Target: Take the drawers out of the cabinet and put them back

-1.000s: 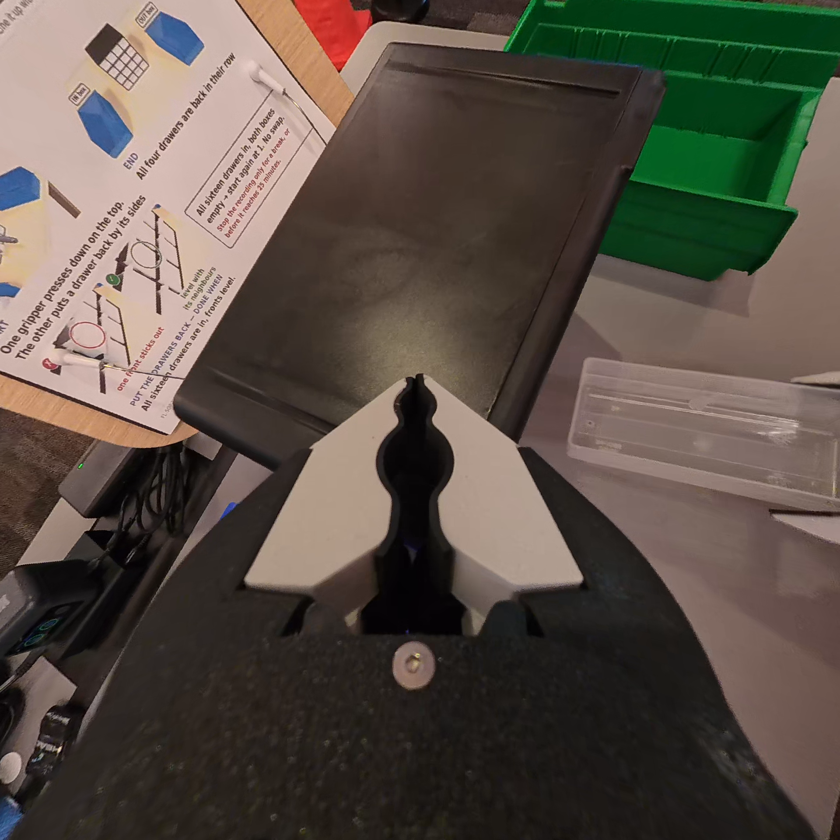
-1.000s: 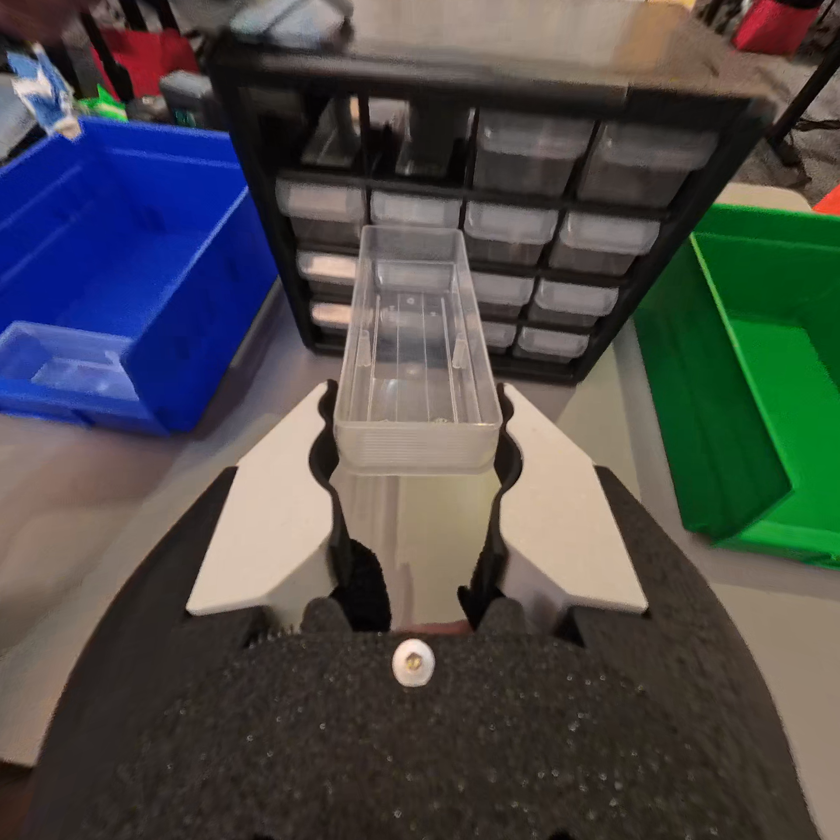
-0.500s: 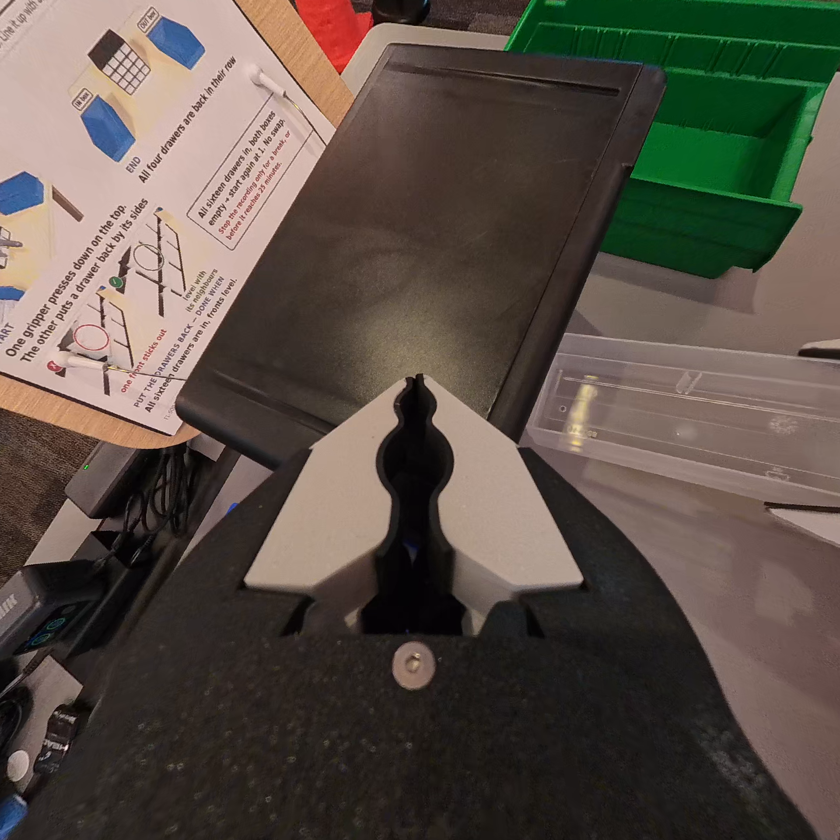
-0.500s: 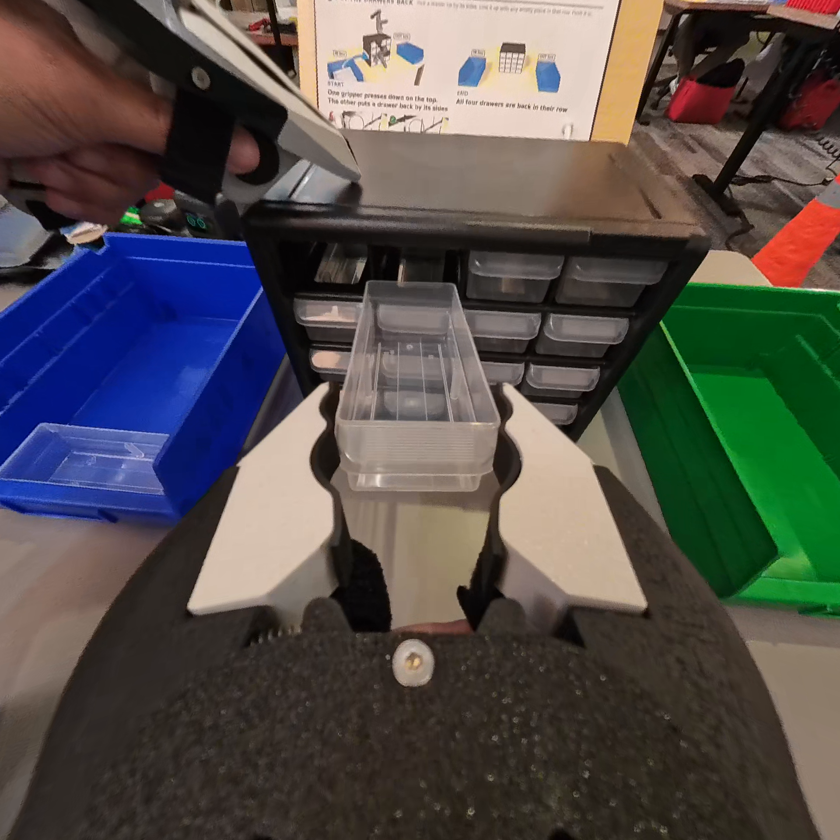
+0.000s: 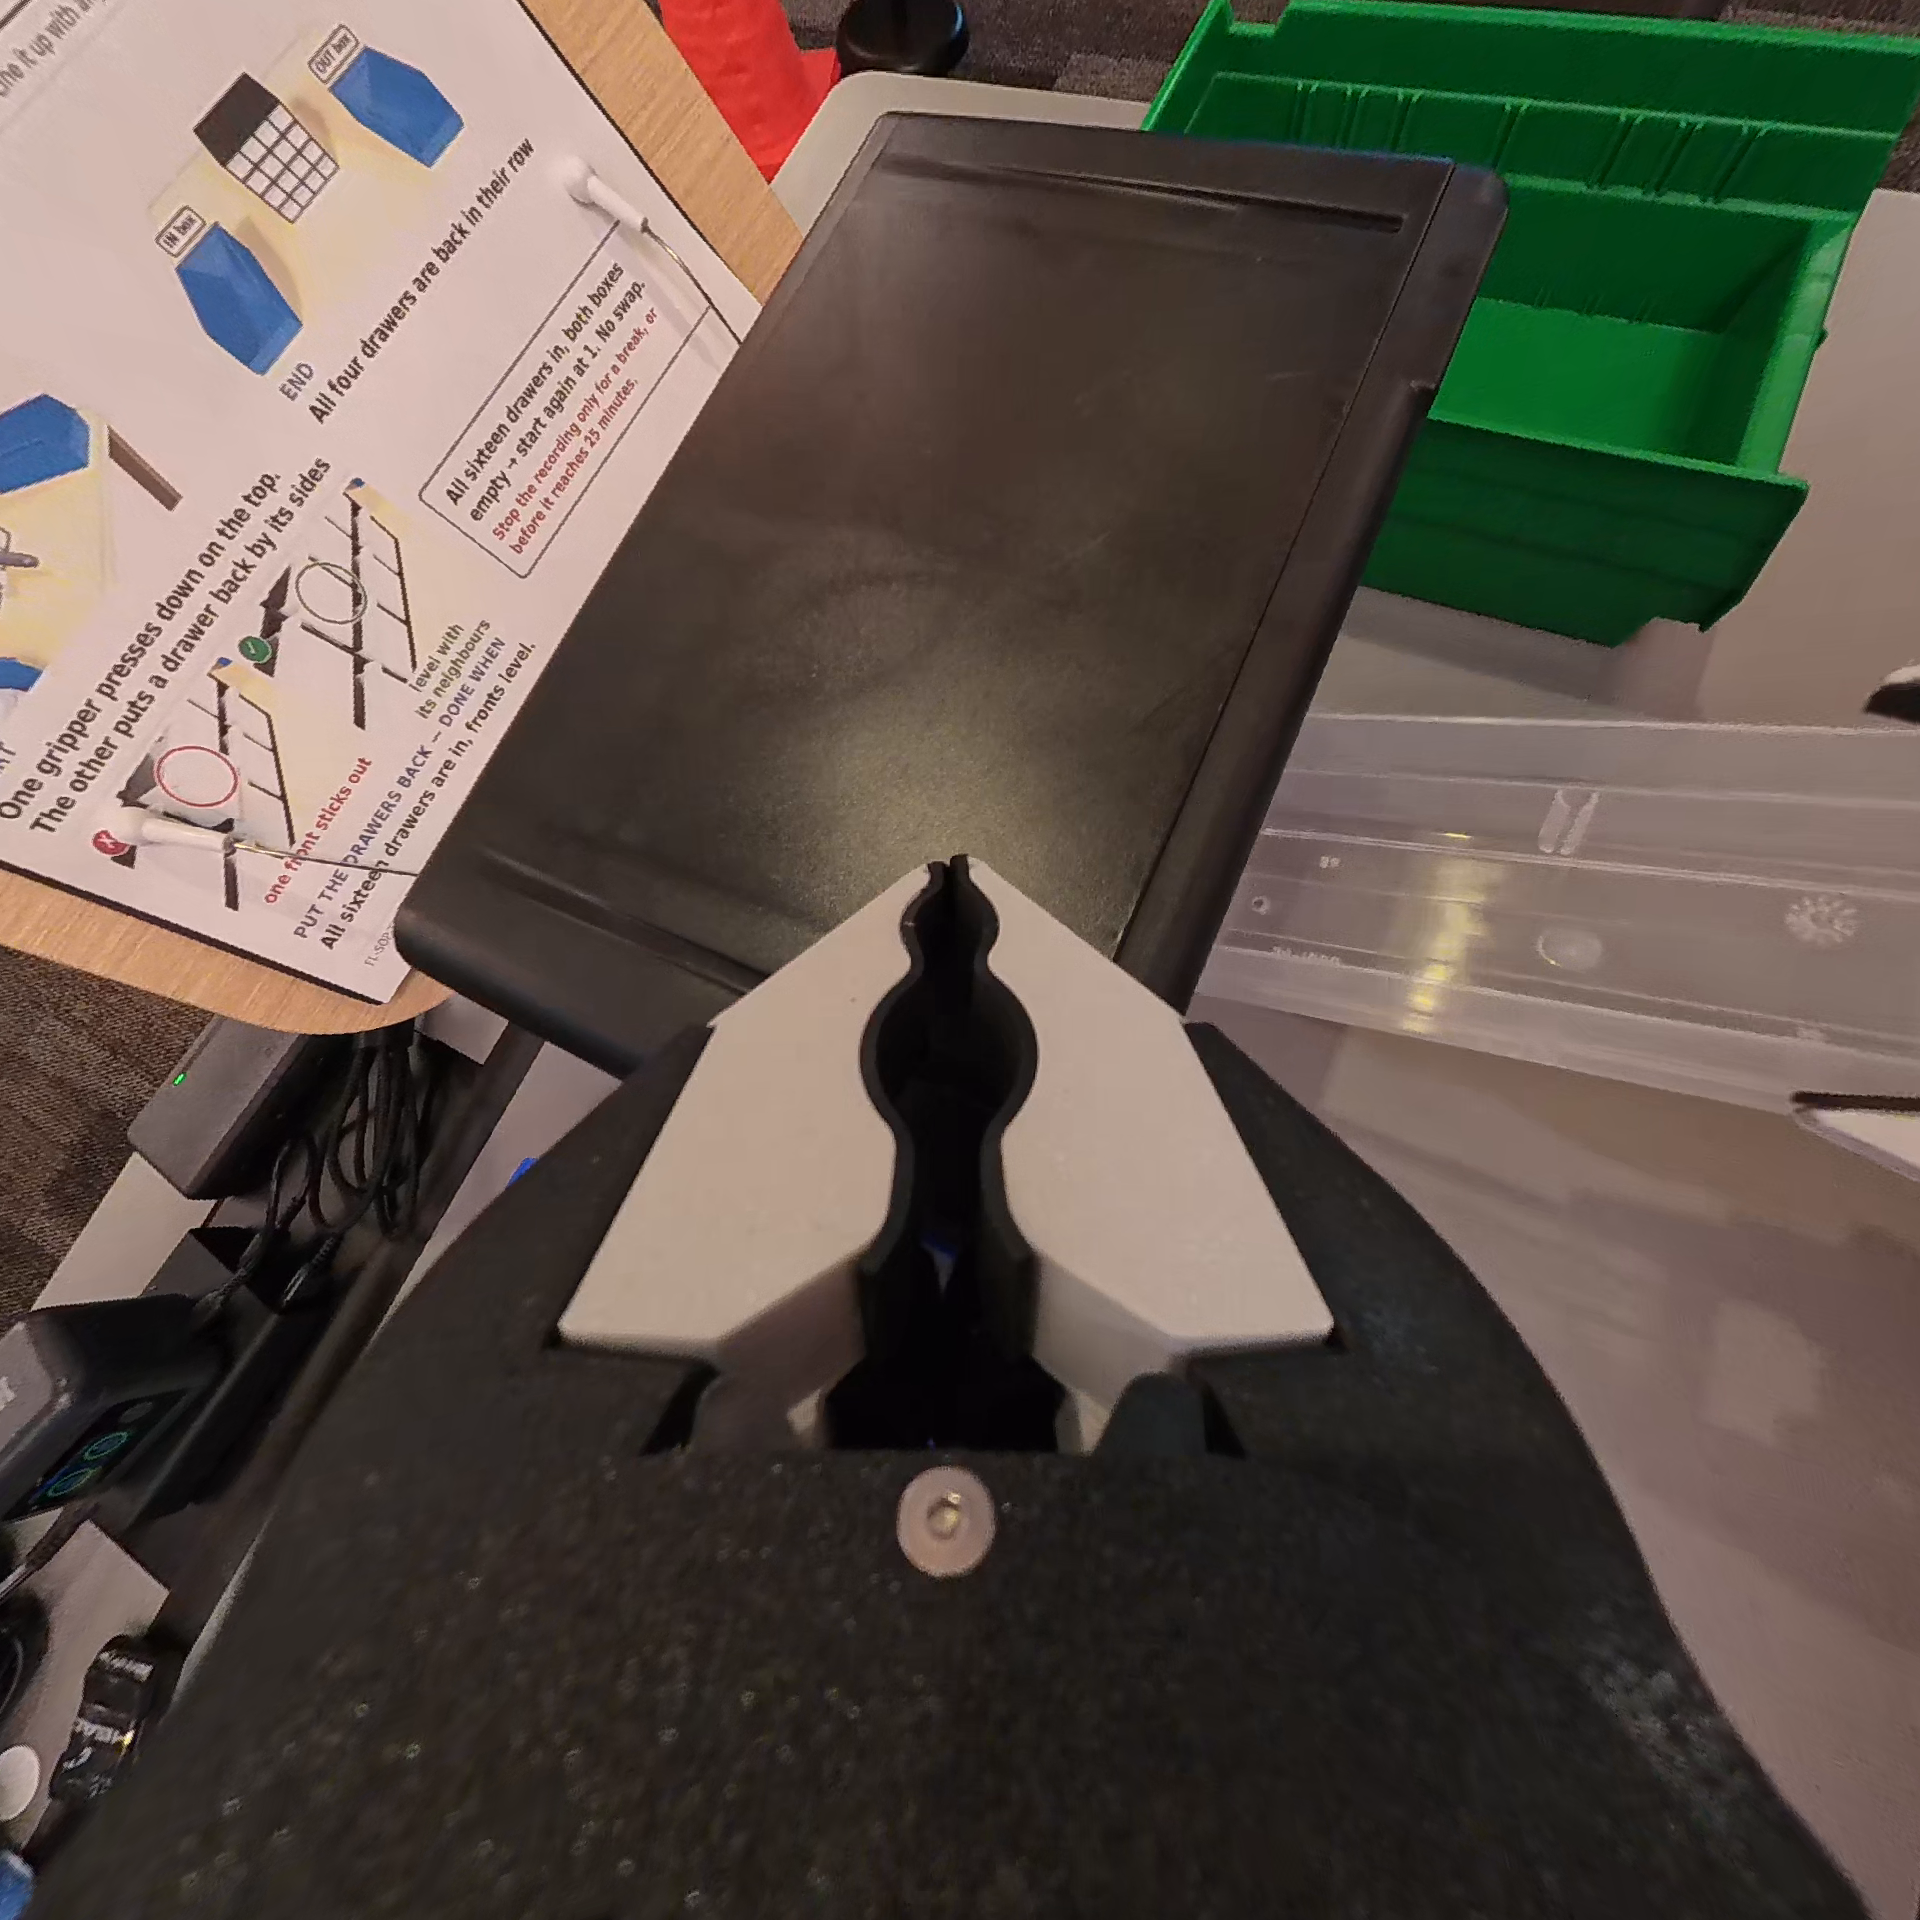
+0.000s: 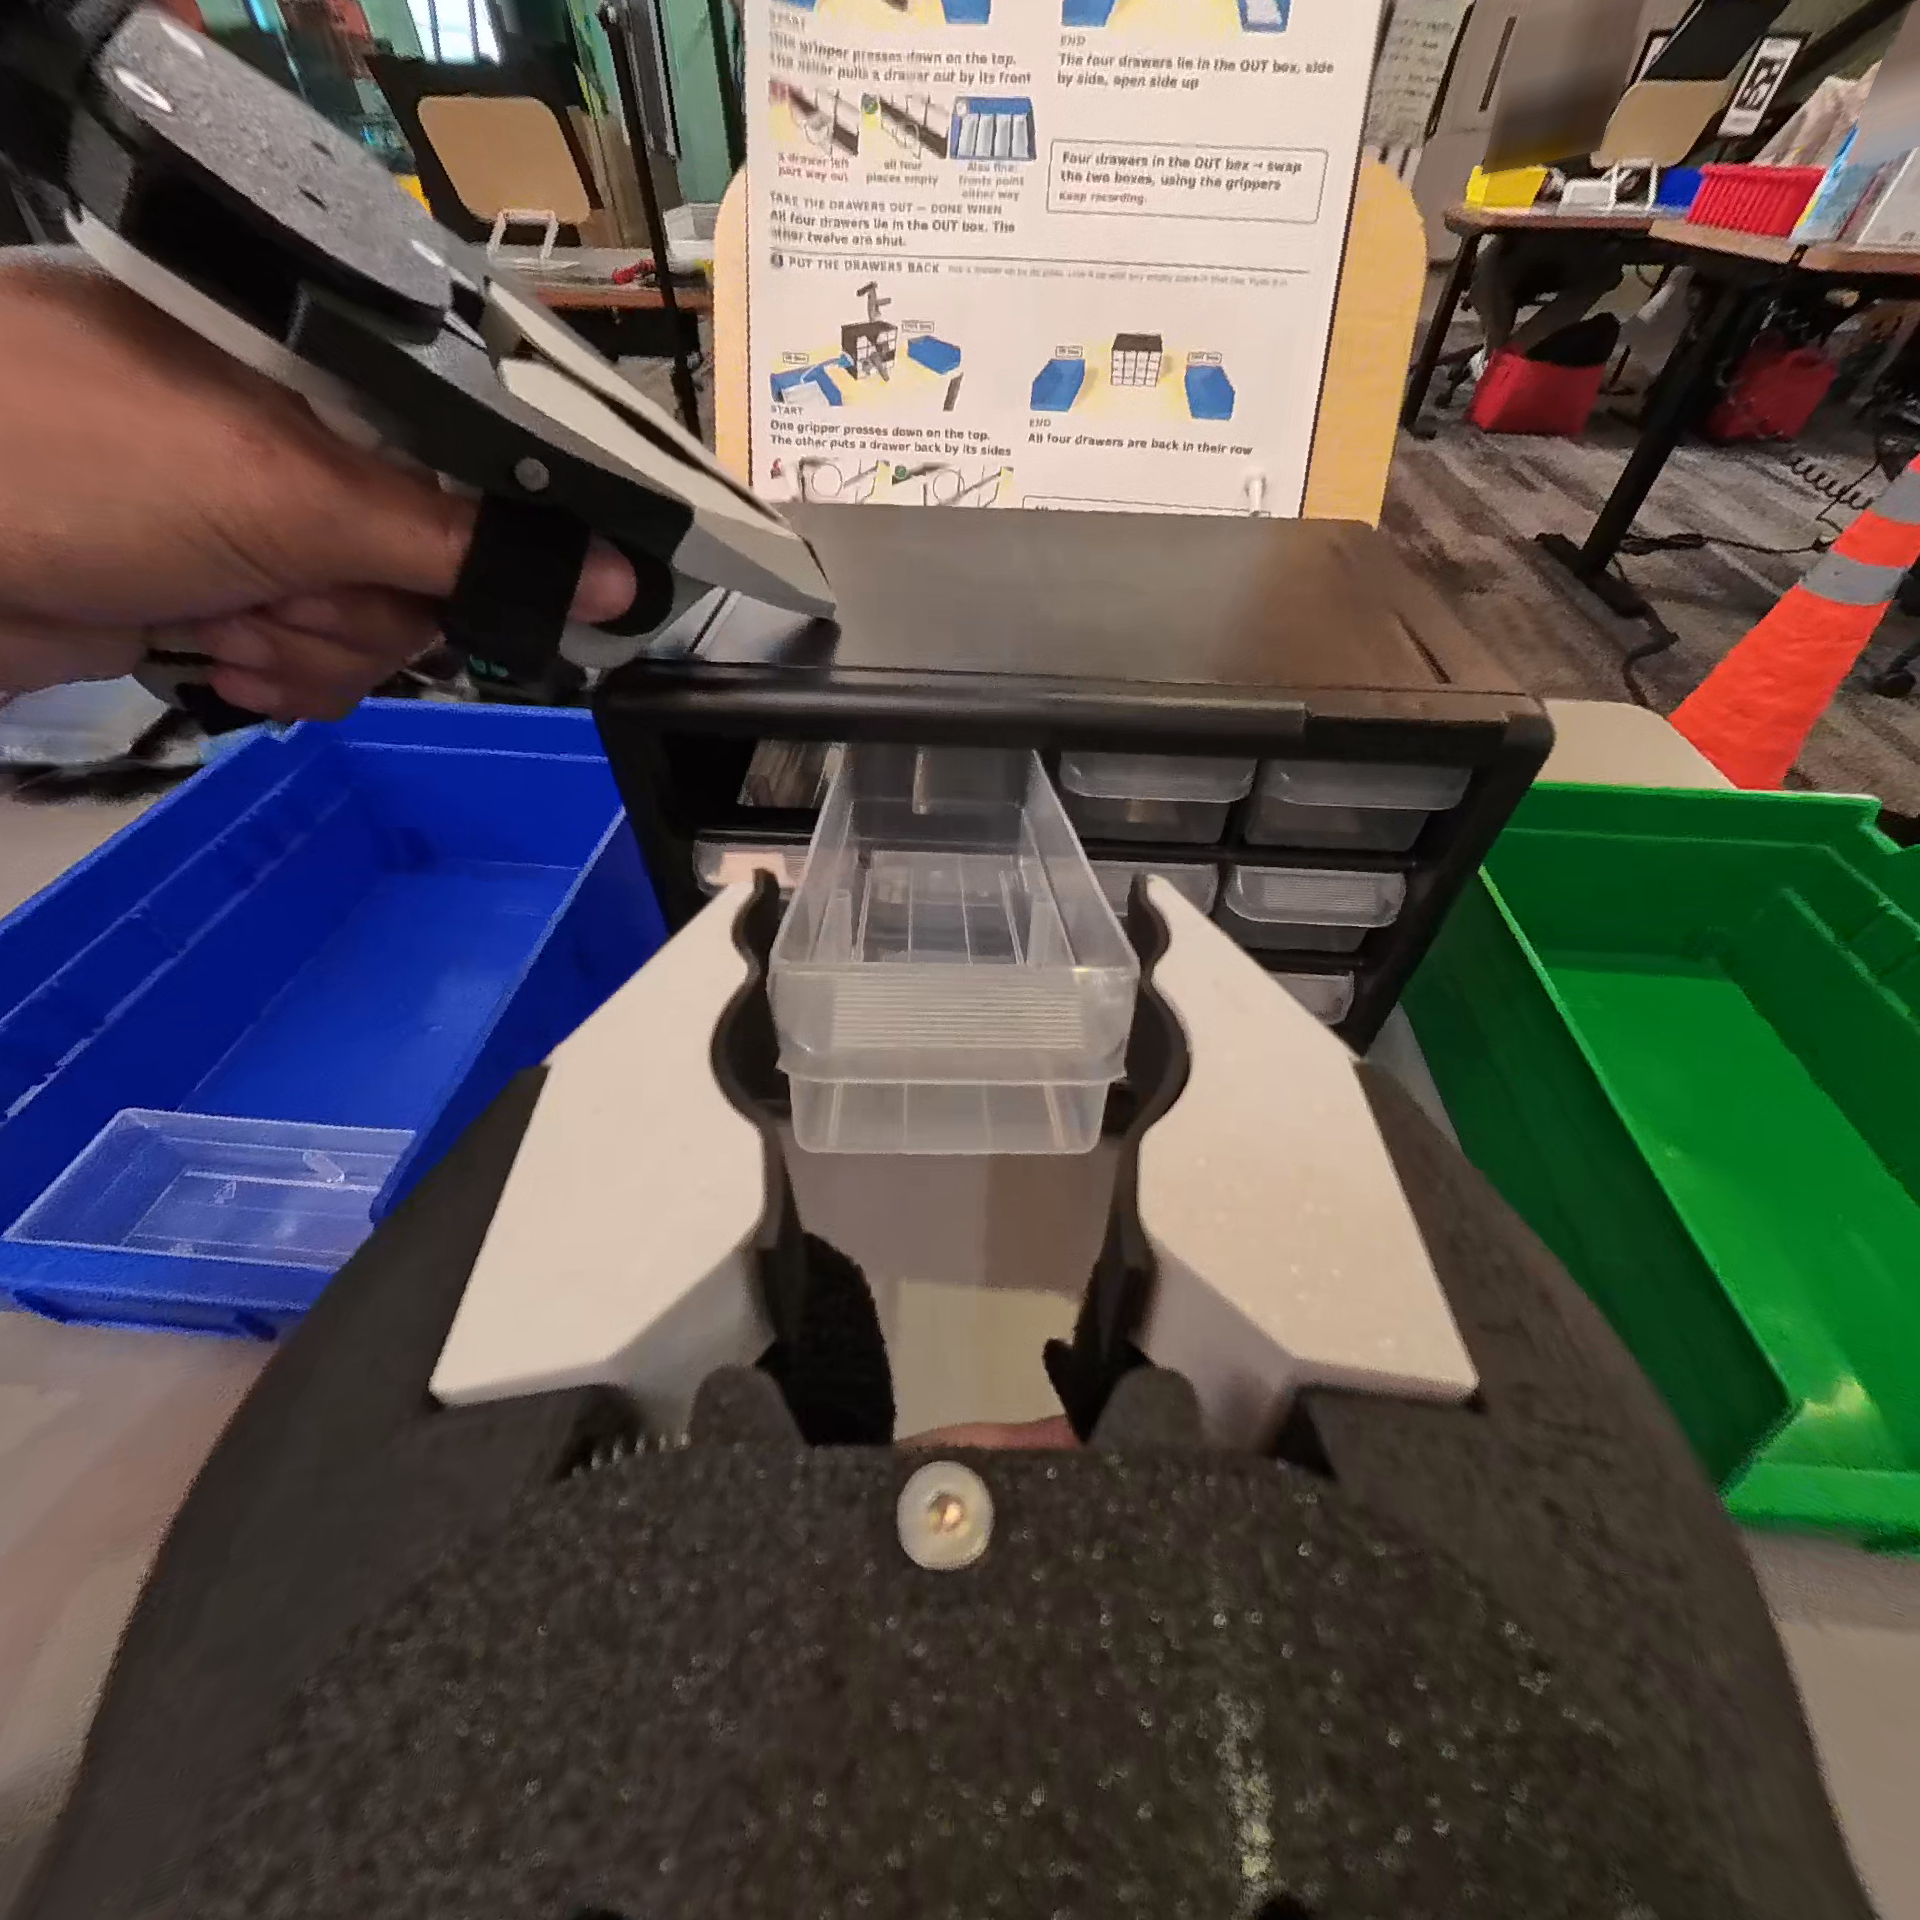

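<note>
Between the fingers of the right gripper (image 6: 951,997) a clear plastic drawer (image 6: 951,977) is clamped by its sides, its far end pointed at an empty slot (image 6: 925,779) in the top row of the black drawer cabinet (image 6: 1351,717). Whether the drawer's far end has entered the slot cannot be told. The left gripper (image 5: 954,868), its jaws closed on nothing, is pressed tip-down on the cabinet's top near the front left corner. To do this step well, the drawer should be kept level and square to the opening, then slid straight in until its front sits flush with its neighbours, while the cabinet is held down. A second clear drawer (image 6: 208,1195) is seen in the blue bin (image 6: 343,935) at the left; a green bin (image 6: 1704,1143) stands at the right.
</note>
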Demonstrator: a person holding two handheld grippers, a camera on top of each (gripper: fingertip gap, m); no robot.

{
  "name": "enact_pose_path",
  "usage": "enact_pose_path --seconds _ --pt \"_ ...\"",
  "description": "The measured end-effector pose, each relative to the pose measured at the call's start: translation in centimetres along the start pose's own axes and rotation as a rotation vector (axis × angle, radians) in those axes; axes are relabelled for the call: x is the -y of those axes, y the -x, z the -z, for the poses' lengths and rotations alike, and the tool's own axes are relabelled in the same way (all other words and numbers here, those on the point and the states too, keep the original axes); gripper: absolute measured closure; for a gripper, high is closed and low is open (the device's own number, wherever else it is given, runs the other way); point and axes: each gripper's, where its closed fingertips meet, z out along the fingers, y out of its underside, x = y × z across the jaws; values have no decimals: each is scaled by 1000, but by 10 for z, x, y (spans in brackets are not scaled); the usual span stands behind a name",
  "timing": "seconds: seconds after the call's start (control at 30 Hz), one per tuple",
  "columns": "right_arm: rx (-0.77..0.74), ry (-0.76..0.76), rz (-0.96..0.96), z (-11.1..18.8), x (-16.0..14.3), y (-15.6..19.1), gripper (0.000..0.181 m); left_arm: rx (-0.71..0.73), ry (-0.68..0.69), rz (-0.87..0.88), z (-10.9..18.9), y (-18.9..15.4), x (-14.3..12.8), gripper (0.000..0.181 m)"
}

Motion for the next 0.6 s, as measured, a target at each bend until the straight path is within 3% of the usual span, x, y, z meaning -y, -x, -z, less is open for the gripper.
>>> enact_pose_path --seconds 0.23,0.4,0.6 --pt "-27 -68 -9 -5 -9 -1 115 4 1 -4 0 0 0 181" --pt "-41 -140 -15 -3 2 -2 115 -1 -1 -3 0 0 0 181" --pt "-25 -109 3 2 -5 0 115 -1 -1 -4 0 0 0 181"
